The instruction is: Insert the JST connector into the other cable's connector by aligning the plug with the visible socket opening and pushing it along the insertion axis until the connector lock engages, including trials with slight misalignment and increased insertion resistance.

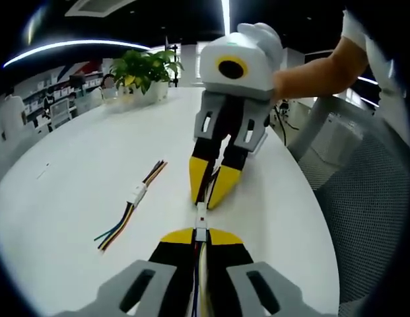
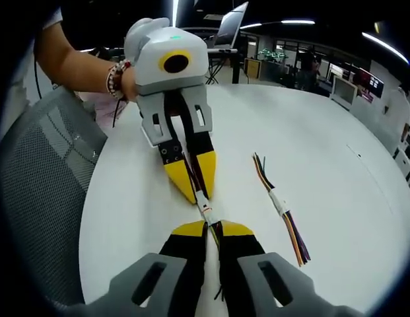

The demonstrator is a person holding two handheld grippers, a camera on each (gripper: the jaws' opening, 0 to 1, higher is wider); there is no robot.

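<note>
Round white counter (image 1: 79, 172): left tool (image 1: 199, 236) and right tool (image 2: 214, 229) each clench a wired white JST connector half (image 1: 201, 215), ends touching; locking apparently remains.

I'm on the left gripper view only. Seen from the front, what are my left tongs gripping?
Observer: In the right gripper view, the left tongs are shut on a thin multicoloured wire cable, and its small white plastic connector pokes past the tips.
Operator: What's behind that hand?
Observer: An open grey laptop stands on a far desk.
Operator: Anything on the wrist?
Observer: A beaded bracelet circles the wrist that holds the left tongs.
</note>
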